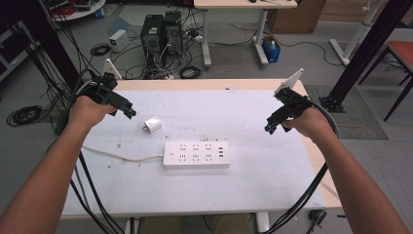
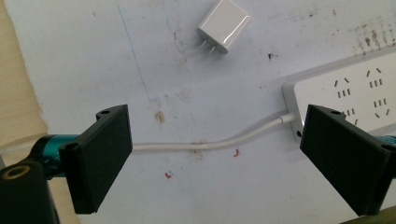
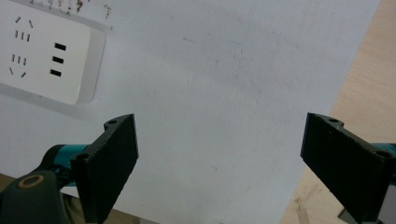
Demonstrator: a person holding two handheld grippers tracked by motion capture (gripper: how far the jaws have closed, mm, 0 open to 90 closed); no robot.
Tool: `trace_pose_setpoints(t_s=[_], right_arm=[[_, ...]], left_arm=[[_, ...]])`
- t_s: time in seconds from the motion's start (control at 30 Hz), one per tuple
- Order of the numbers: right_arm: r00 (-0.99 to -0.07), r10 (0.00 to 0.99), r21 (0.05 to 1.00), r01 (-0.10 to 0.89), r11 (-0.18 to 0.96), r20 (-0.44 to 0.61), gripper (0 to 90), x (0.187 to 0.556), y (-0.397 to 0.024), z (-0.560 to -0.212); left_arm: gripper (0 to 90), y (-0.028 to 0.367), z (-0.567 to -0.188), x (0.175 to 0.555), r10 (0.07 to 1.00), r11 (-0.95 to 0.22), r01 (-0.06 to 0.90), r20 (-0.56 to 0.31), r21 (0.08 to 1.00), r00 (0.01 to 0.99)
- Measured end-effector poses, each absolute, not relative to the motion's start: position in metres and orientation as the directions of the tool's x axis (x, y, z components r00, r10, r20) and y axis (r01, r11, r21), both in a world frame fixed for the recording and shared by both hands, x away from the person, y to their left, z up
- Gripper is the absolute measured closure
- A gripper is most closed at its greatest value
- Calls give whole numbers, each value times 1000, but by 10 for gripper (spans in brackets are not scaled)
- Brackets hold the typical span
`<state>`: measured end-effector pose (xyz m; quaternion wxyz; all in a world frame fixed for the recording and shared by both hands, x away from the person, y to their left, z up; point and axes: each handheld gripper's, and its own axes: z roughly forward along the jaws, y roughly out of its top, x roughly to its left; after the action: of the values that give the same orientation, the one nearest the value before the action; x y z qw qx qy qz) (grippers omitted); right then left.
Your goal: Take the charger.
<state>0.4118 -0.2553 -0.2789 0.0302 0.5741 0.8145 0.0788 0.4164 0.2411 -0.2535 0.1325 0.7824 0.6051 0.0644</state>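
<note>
We hold the left gripper (image 1: 127, 110) and right gripper (image 1: 271, 127) spread and empty above the desk's (image 1: 272, 185) side edges, with bare white sheet between them. The charger (image 1: 152, 125) lies just beside the left gripper, close to the power strip (image 1: 196, 154) at mid-desk. In the gripper views the strip is cut off by the frame and partly hidden behind a jaw.

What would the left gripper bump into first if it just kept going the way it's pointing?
Probably the white cable of the power strip, lying on the table between the open left gripper's jaws. The charger lies farther on.
</note>
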Motion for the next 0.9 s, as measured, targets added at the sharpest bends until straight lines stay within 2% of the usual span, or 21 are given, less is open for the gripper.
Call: trace_pose_setpoints(t_s=[0.23, 0.33, 0.37, 0.47, 0.6, 0.67, 0.7, 0.77, 0.9], right_arm=[[-356, 933, 164, 924, 345, 44, 106, 412, -255, -279], [-372, 927, 162, 919, 360, 52, 106, 413, -256, -279], [-372, 927, 162, 919, 360, 52, 106, 413, -256, -279], [-402, 914, 174, 905, 389, 47, 105, 412, -253, -276], [-433, 900, 195, 887, 417, 45, 106, 409, -249, -271], [-459, 887, 212, 873, 440, 46, 105, 408, -247, -269], [-484, 874, 223, 857, 464, 46, 105, 407, -245, -268], [-495, 868, 221, 852, 475, 42, 106, 407, -244, -269], [-502, 864, 240, 845, 478, 45, 105, 407, -244, -269]], left_arm=[[93, 239, -253, 419, 947, -285, 908, -57, 307, 316], [93, 234, -253, 422, 896, -404, 849, -41, 341, 443], [93, 234, -253, 422, 896, -404, 849, -41, 341, 443], [93, 229, -252, 427, 839, -489, 789, -47, 372, 543], [93, 227, -254, 433, 811, -515, 764, -67, 389, 581], [93, 223, -255, 436, 752, -578, 695, -51, 427, 657], [93, 219, -258, 437, 683, -635, 622, -43, 459, 729], [93, 217, -260, 440, 631, -679, 561, -15, 475, 776], [93, 216, -264, 447, 601, -698, 525, -1, 486, 800]])
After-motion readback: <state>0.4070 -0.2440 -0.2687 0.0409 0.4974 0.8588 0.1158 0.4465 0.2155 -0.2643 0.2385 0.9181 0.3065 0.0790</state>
